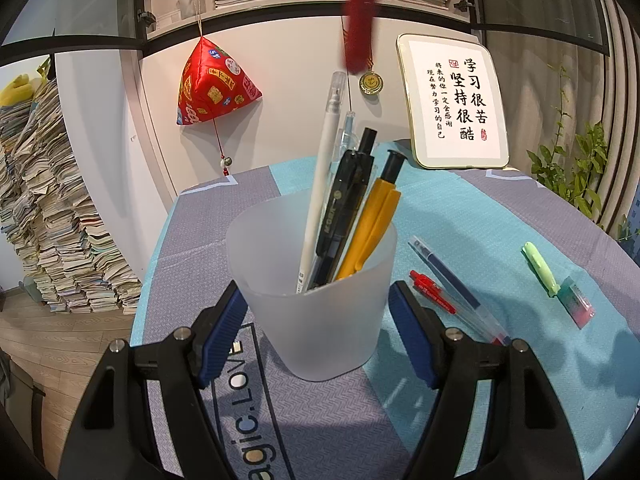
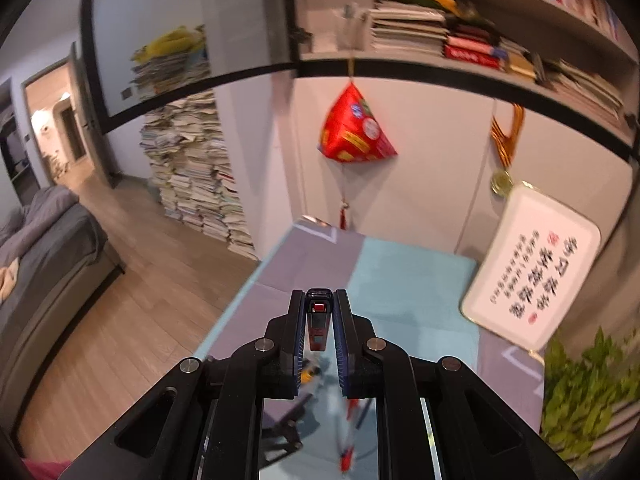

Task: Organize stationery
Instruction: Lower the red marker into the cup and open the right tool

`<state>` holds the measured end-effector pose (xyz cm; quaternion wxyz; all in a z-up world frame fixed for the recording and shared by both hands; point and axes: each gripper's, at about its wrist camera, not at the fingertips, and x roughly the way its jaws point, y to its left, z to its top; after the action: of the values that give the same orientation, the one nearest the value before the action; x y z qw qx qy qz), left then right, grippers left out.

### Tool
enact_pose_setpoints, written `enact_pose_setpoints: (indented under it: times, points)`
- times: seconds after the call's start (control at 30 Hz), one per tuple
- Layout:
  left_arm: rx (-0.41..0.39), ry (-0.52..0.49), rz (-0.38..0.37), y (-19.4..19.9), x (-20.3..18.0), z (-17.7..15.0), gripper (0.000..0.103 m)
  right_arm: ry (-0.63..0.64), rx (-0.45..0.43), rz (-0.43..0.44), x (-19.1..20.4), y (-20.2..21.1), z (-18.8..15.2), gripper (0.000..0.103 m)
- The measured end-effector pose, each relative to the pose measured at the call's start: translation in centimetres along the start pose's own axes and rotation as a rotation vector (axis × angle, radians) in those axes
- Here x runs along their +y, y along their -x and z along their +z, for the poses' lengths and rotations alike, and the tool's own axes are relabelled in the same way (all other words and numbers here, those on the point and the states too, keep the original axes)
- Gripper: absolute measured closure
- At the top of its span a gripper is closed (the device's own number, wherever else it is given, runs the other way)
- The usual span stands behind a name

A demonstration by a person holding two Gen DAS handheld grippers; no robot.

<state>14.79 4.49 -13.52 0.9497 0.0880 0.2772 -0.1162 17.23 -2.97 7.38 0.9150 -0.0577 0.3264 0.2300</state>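
Frosted pen cup (image 1: 312, 300) seen upright on tablecloth (image 1: 460, 208) between spread fingers of left gripper (image 1: 318, 320), pads apart from wall. Loose pens (image 1: 452, 284) shown only there. Right gripper (image 2: 319, 320) seen clamped on red pen (image 2: 318, 322), raised above table.

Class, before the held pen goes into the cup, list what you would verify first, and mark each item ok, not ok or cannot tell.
1. Right gripper clamped on the red pen: ok.
2. Left gripper jaws open either side of the frosted cup, not squeezing it: ok.
3. Cup upright on the tablecloth: ok.
4. Room in the cup beside the white pen, black pen and yellow pen: ok.
5. Held pen lined up over the cup mouth: cannot tell.
6. Everything else tidied: not ok; a highlighter lies loose.
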Motion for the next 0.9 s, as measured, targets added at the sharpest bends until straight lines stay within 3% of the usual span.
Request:
enact_pose_setpoints:
  times: [0.43,0.9]
  points:
    - [0.002,-0.001,0.0,0.0,0.0,-0.2,0.031,0.023,0.123,0.076,2.3,-5.9,-1.0,0.089]
    - [0.001,-0.001,0.0,0.0,0.0,-0.2,0.031,0.001,0.216,0.081,1.6,-9.8,-2.5,0.089]
